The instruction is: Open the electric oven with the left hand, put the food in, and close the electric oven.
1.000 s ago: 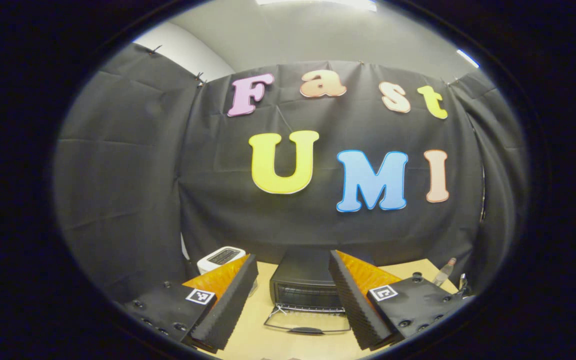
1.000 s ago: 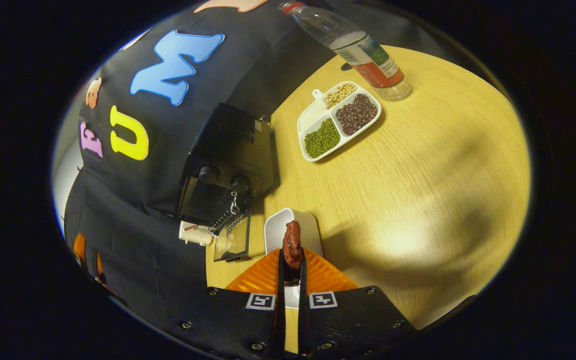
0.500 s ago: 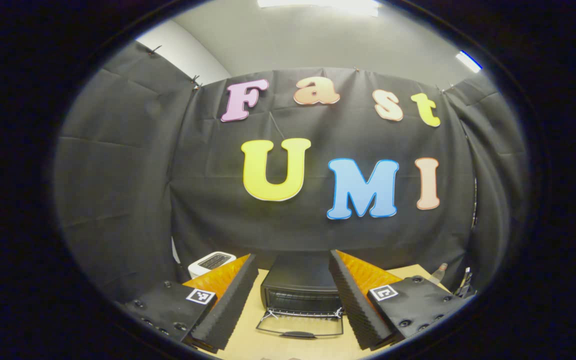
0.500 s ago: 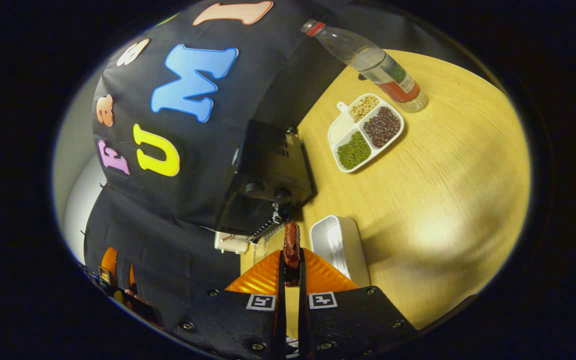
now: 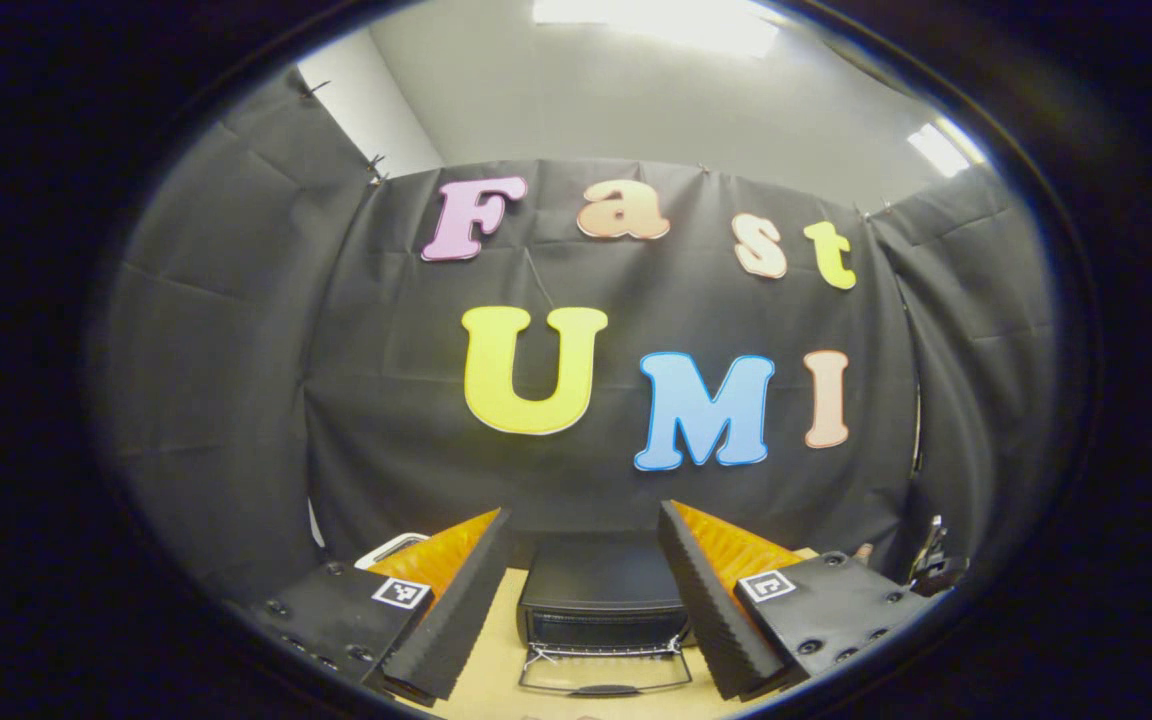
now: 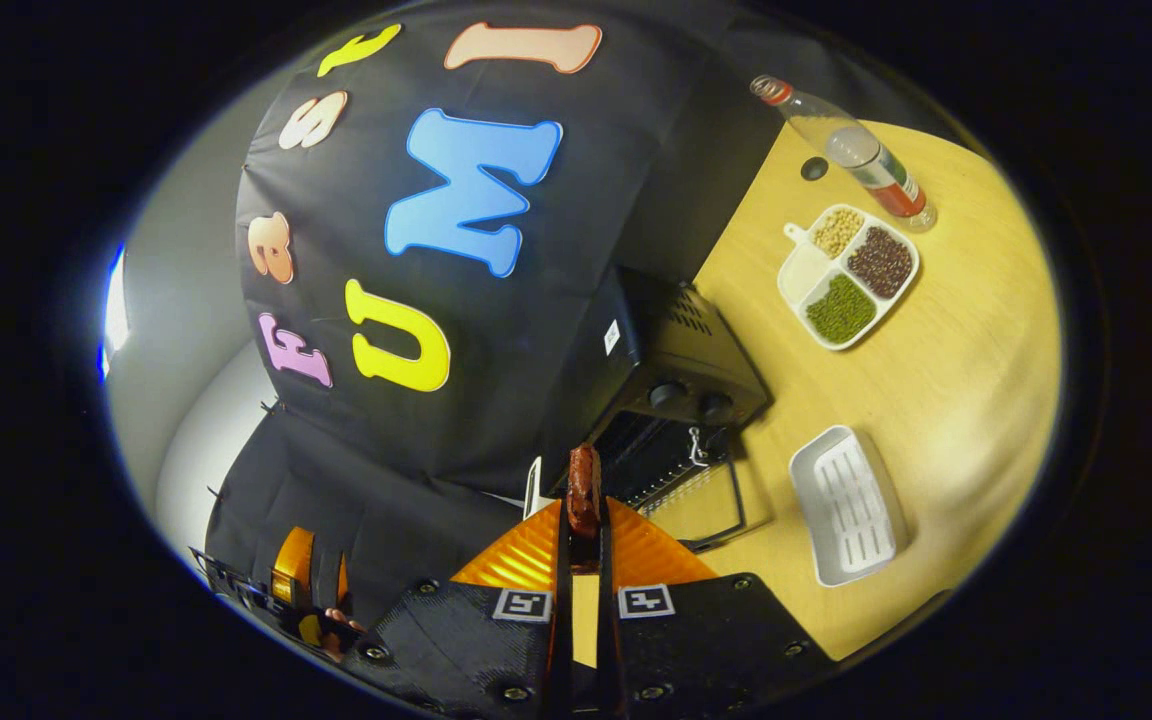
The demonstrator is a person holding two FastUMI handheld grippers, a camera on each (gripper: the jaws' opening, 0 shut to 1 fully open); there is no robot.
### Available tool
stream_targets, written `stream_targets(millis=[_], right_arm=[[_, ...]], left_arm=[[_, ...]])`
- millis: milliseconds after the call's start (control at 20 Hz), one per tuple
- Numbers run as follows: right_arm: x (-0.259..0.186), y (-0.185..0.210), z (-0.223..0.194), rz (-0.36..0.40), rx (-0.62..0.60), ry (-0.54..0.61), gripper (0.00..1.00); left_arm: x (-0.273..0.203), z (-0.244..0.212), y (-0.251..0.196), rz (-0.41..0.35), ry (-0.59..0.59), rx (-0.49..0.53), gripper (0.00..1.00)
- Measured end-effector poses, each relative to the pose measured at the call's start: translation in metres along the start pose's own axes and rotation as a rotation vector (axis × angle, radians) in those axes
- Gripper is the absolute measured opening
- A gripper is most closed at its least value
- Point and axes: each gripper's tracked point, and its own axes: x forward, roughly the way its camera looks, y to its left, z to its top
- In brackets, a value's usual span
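1. While the right gripper (image 6: 583, 560) pinches a reddish sausage (image 6: 583, 490) between pressed fingers, the left gripper (image 5: 584, 600) hangs spread and empty.
2. Ahead stands the electric oven (image 6: 671, 400), door (image 5: 604, 668) down on the wooden table (image 6: 946, 400).
3. Loading is in hand; next, the sausage likely needs guiding onto the rack.

The left black-and-orange gripper (image 5: 584, 590) hangs with its ribbed fingers spread wide. The right black-and-orange gripper (image 6: 583, 520) pinches a reddish-brown piece of food (image 6: 583, 488) between both closed fingers.

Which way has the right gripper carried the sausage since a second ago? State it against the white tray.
Yes. The right gripper, shut on the sausage, has left the white tray and now fronts the open oven.
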Motion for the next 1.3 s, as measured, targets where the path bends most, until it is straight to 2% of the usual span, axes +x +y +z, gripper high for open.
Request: stream_targets(millis=[400, 650, 900, 1050, 1150, 1200, 1300], right_arm=[[0.089, 0.006, -0.036, -0.034, 0.035, -0.005, 0.1], [0.152, -0.021, -0.044, -0.111, 0.104, -0.042, 0.1], [0.21, -0.049, -0.041, -0.211, 0.16, -0.129, 0.1], [0.232, -0.056, -0.031, -0.247, 0.16, -0.181, 0.1], [0.241, -0.065, -0.022, -0.299, 0.174, -0.206, 0.1], [0.243, -0.067, -0.02, -0.309, 0.183, -0.216, 0.1], [0.243, -0.07, -0.022, -0.337, 0.174, -0.215, 0.11]], left_arm=[[-0.009, -0.011, 0.077, 0.027, 0.031, -0.003, 1.0], [-0.017, -0.033, 0.112, 0.04, 0.083, -0.028, 1.0], [-0.022, -0.047, 0.147, 0.069, 0.113, -0.015, 1.0], [-0.019, -0.058, 0.165, 0.085, 0.134, -0.019, 1.0], [-0.016, -0.062, 0.176, 0.1, 0.146, -0.029, 1.0], [-0.016, -0.062, 0.179, 0.103, 0.147, -0.036, 0.96], [-0.012, -0.064, 0.182, 0.098, 0.143, -0.047, 0.96]])
